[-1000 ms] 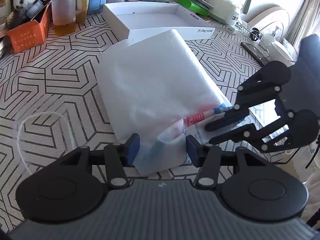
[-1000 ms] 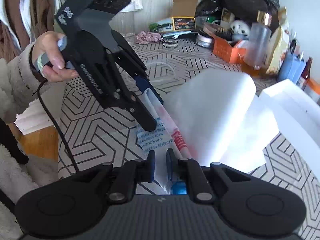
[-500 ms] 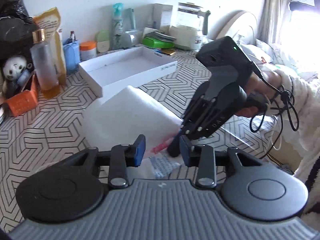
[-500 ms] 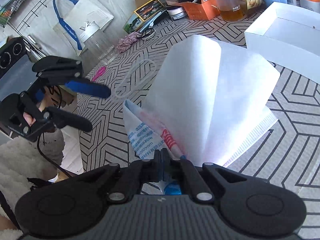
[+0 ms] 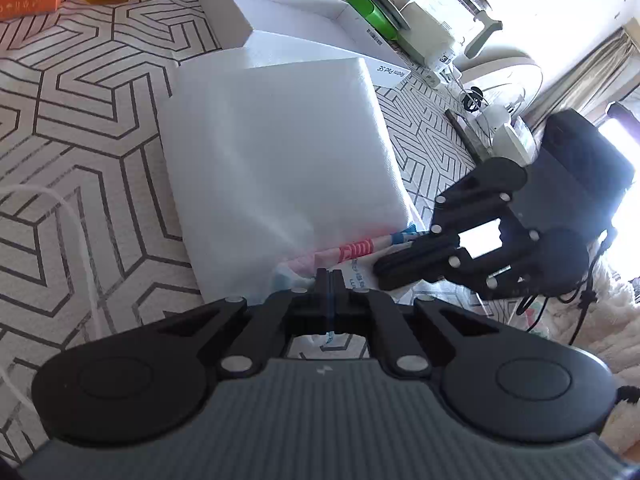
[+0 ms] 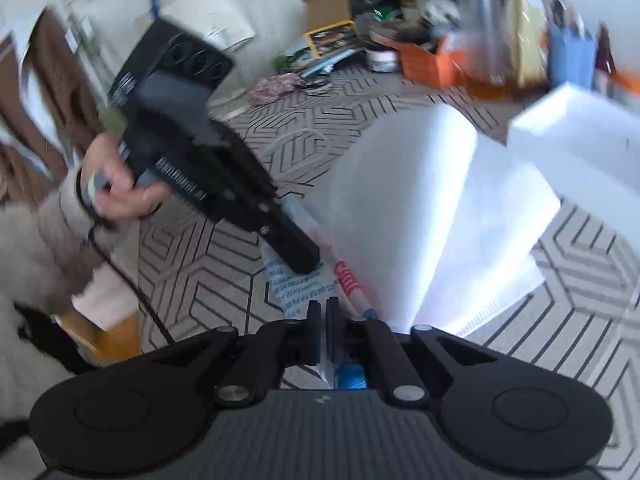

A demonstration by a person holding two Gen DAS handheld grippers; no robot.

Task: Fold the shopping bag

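Note:
The white shopping bag (image 5: pixel 280 152) lies folded on the patterned table, its red and blue printed end toward me. My left gripper (image 5: pixel 329 280) is shut on that near edge, with a thin strip of film between the pads. In the right wrist view its fingertips (image 6: pixel 300 260) press the printed end (image 6: pixel 296 284), and a hand (image 6: pixel 120 196) holds it. My right gripper (image 6: pixel 322 312) is at the bag's (image 6: pixel 432 208) corner; its jaws are opening, a narrow slit shows, and film lies between the pads. It also shows at the right of the left wrist view (image 5: pixel 384 272).
A white open box (image 5: pixel 288 20) stands just behind the bag. An orange box (image 6: pixel 424 64), bottles and other clutter line the far side. A clear plastic loop (image 5: pixel 60 208) lies on the table left of the bag. The table edge is near the hand.
Half a second ago both grippers were raised, the right one shut on the bag's end. Now both are low at the near end, the left has shut, and the right shows a slit.

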